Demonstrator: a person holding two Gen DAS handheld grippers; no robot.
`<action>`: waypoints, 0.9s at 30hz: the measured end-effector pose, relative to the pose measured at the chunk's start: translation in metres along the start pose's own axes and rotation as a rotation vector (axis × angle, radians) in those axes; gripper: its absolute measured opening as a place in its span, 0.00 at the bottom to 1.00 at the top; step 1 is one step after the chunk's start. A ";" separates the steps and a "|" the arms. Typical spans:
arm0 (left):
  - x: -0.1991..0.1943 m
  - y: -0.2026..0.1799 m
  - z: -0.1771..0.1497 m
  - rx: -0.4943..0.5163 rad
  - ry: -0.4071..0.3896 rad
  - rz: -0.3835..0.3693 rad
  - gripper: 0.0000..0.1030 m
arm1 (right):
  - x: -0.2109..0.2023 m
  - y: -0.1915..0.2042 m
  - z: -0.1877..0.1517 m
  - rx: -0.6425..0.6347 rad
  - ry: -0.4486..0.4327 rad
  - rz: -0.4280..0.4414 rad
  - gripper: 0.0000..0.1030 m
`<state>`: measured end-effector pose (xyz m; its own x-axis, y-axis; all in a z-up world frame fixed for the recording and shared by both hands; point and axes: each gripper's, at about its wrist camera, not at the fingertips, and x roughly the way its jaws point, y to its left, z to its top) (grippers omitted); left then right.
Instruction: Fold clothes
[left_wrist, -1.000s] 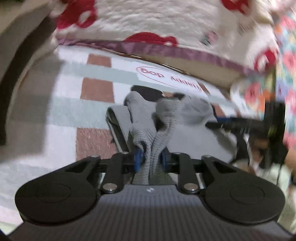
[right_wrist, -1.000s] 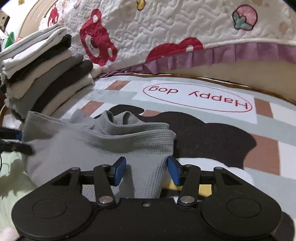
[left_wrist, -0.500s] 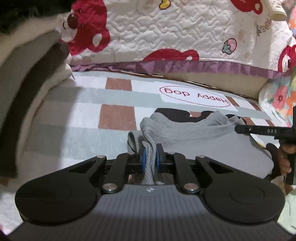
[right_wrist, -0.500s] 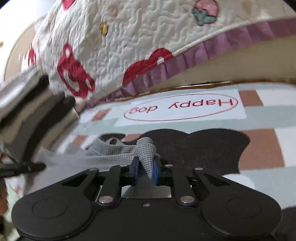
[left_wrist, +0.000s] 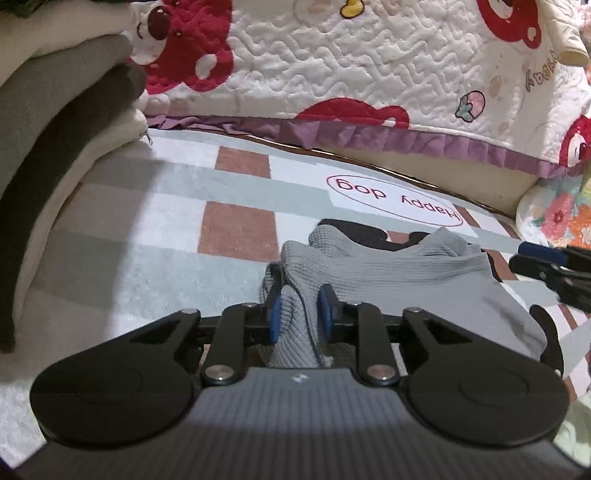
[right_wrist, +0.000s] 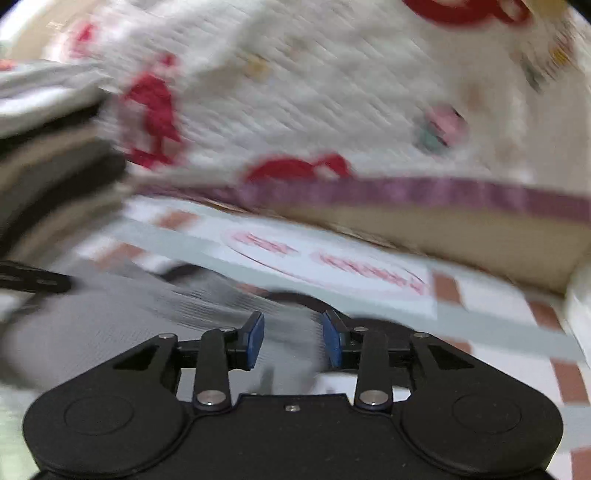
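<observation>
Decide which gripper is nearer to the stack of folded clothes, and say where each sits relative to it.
Left. The left gripper sits at the gray garment's end facing the stack of folded clothes. The right gripper is at the far end, with the garment between it and the stack.

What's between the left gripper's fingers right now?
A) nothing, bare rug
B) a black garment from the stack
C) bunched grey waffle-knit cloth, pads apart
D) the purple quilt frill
C: in the left wrist view a fold of the grey waffle-knit garment sits between the blue pads of the left gripper, which stand spread rather than clamped.
</observation>
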<state>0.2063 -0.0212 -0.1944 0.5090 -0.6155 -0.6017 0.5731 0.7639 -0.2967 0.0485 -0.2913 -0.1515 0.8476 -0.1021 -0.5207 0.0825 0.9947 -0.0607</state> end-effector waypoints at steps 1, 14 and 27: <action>0.000 0.000 0.000 -0.002 -0.001 0.001 0.20 | -0.001 0.010 0.002 -0.031 0.004 0.049 0.46; -0.080 -0.023 0.004 0.105 -0.094 0.019 0.31 | 0.029 -0.005 -0.032 -0.044 0.141 -0.062 0.52; -0.019 -0.034 0.013 0.143 0.054 -0.051 0.31 | -0.023 -0.057 -0.067 0.802 0.313 0.105 0.61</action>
<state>0.1856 -0.0383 -0.1633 0.4443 -0.6385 -0.6285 0.6849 0.6943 -0.2211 -0.0109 -0.3460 -0.1935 0.6983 0.1097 -0.7074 0.4564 0.6931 0.5580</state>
